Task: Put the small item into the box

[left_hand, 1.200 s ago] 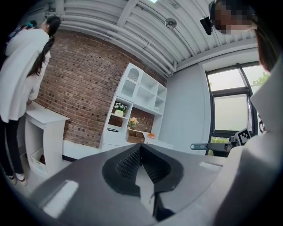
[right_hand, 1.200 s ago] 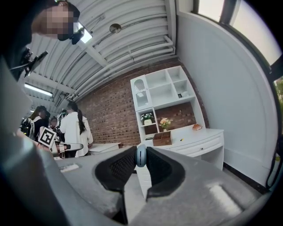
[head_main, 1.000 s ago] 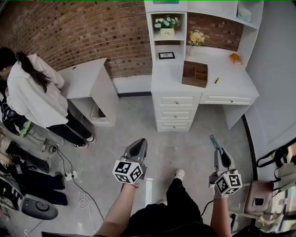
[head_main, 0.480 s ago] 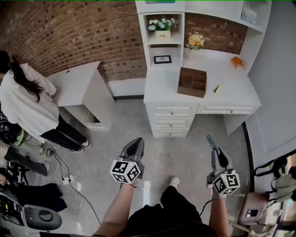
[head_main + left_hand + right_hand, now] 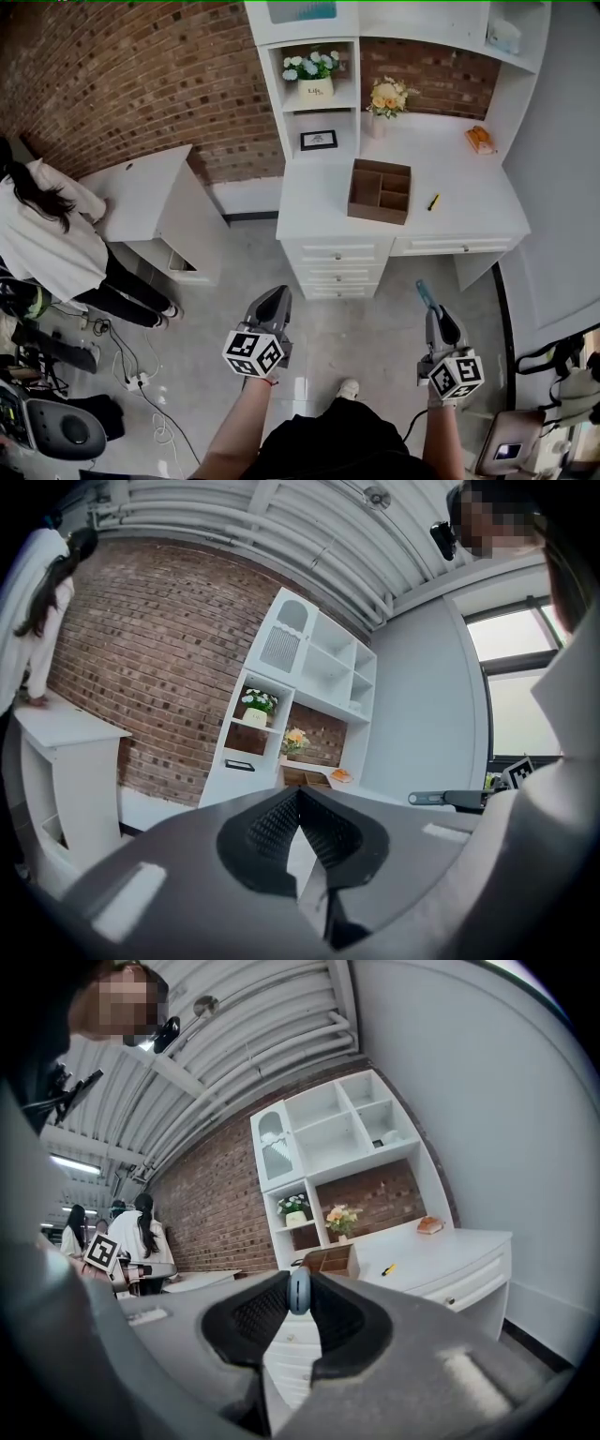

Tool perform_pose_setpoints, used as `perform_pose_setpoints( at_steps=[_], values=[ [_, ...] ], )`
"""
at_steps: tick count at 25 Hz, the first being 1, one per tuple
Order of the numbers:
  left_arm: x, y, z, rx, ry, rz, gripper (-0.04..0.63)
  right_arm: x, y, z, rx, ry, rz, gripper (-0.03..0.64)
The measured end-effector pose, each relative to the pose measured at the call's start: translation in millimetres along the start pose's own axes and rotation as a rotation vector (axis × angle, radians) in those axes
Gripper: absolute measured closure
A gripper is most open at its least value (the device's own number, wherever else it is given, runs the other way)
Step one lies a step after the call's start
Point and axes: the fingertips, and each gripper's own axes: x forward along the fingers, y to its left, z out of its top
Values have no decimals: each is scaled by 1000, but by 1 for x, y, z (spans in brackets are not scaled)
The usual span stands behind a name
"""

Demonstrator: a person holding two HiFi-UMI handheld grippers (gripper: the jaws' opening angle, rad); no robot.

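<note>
Jaws together on left gripper (image 5: 298, 799), clamped on one blue item (image 5: 423, 290) on right gripper (image 5: 299, 1290).

Left tongs (image 5: 277, 294) closed; right tongs (image 5: 434, 311) clamped

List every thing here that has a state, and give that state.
left gripper: shut, empty.
right gripper: shut on small blue item.
wooden box: open-topped, standing on desk, compartments look empty.
yellow item: lying on desk, right of box.
desk drawers: closed.
</note>
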Motion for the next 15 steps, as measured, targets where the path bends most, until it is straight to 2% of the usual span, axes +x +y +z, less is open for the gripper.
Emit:
perform_pose_setpoints(
  at_steps=[7,15],
  values=[
    [44,-12,-3,-9,-4,-32,598,23,-28,12,-11,-12,-7,548],
    [63,-16,-5,-12,-9,-41,598,33,-40,14,-11,-11,-6,546]
  ],
)
